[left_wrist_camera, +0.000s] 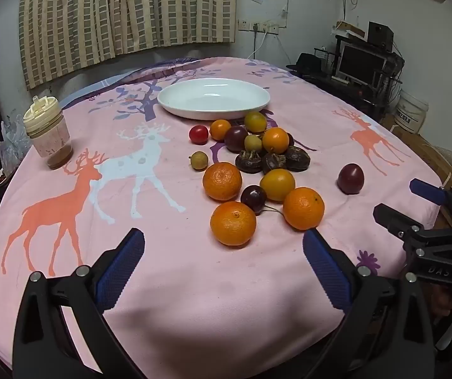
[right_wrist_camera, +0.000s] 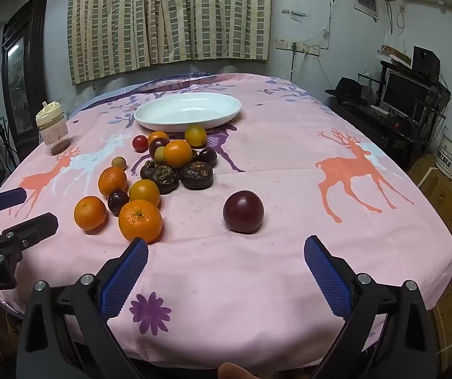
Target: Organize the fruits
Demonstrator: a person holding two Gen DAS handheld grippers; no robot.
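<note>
A heap of fruit lies mid-table on a pink deer-print cloth: several oranges, with the nearest orange [left_wrist_camera: 233,223] [right_wrist_camera: 140,220] closest to me, yellow fruits, dark wrinkled fruits [left_wrist_camera: 271,160] [right_wrist_camera: 178,173] and a small red one [left_wrist_camera: 198,134]. One dark purple plum [left_wrist_camera: 350,174] [right_wrist_camera: 243,211] sits apart on the right. Behind the heap stands a white oval plate [left_wrist_camera: 213,98] [right_wrist_camera: 188,111] with nothing in it. My left gripper [left_wrist_camera: 224,241] hovers open just short of the oranges. My right gripper [right_wrist_camera: 226,249] hangs open just before the plum, and also shows at the right edge [left_wrist_camera: 399,202] of the left wrist view.
A lidded plastic jar [left_wrist_camera: 47,132] [right_wrist_camera: 52,128] with brown powder stands at the table's far left. Striped curtains hang behind. To the right of the table are a dark desk with a monitor [right_wrist_camera: 406,96] and a white bucket [left_wrist_camera: 410,110]. The table's near edge lies just below both grippers.
</note>
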